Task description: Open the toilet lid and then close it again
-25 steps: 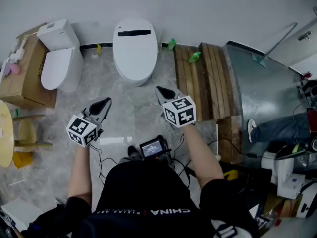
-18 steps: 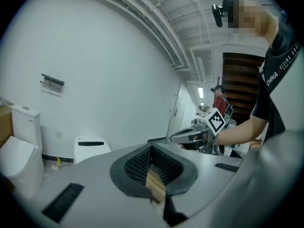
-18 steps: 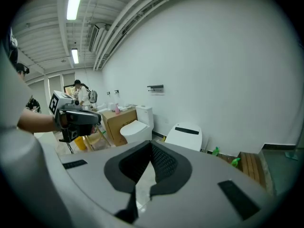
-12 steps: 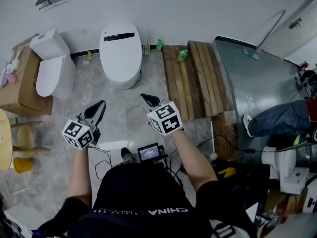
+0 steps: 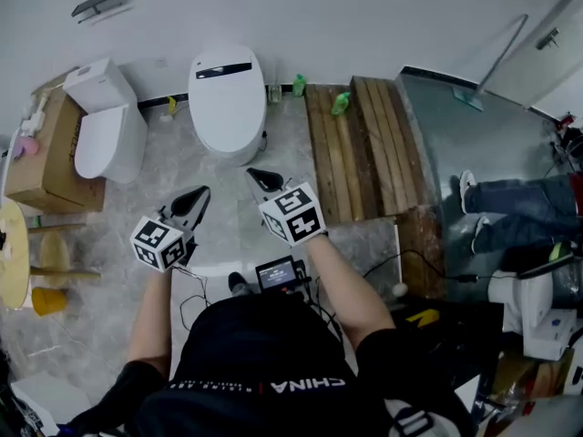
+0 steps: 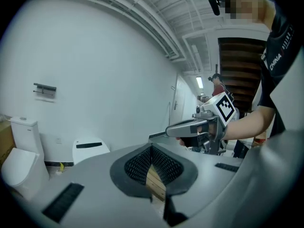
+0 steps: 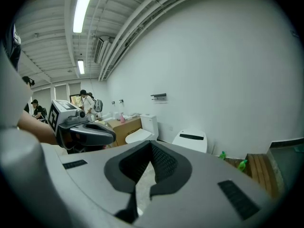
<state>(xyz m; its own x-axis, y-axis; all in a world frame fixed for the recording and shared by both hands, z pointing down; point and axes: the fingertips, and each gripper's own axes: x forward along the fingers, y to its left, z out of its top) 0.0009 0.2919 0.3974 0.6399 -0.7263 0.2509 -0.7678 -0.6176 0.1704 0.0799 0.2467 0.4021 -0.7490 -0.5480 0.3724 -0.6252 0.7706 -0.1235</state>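
**Toilet lid** (image 5: 228, 103): white, on the tankless bowl at the wall. It lies flat and shut, which fits a lid yet to be raised or one lowered again.

**Left gripper** (image 5: 200, 194): jaws together, holding nothing, short of the toilet lid's front edge.

**Right gripper** (image 5: 255, 175): jaws together, holding nothing, nearer that front edge, not touching.

**Handling note:** the toilet lid is likely best worked at its front lip, eased rather than dropped.

**Legible:** "CHINA" on the black shirt (image 5: 255, 344).
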